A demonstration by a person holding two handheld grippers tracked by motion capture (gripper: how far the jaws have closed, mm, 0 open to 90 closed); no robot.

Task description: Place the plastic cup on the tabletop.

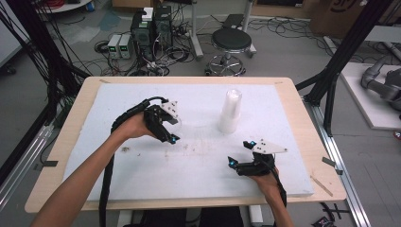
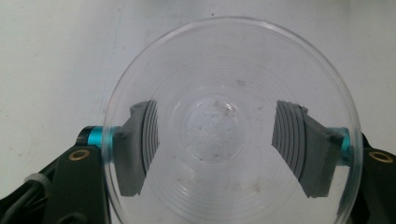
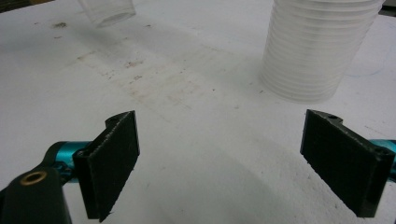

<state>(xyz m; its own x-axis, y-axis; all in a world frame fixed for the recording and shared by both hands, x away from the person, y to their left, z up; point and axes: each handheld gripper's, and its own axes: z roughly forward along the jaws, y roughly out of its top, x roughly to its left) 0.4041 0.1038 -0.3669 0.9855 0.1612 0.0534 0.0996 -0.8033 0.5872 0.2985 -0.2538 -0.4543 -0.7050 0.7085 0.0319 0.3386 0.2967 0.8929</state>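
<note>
A single clear plastic cup is held by my left gripper, which is shut on it. The left gripper view looks straight down into the cup's mouth, and the grey ribbed pads press on its wall from both sides. In the high view the left gripper hovers over the left middle of the white board. A tall stack of clear cups stands upright right of centre. My right gripper is open near the front right, short of the stack, and nothing is between its black jaws. The held cup shows far off.
A white foam board covers the wooden table and has faint brown stains near its middle. Beyond the far edge stand a black stool and electronics boxes on the floor. Black frame posts rise at both sides.
</note>
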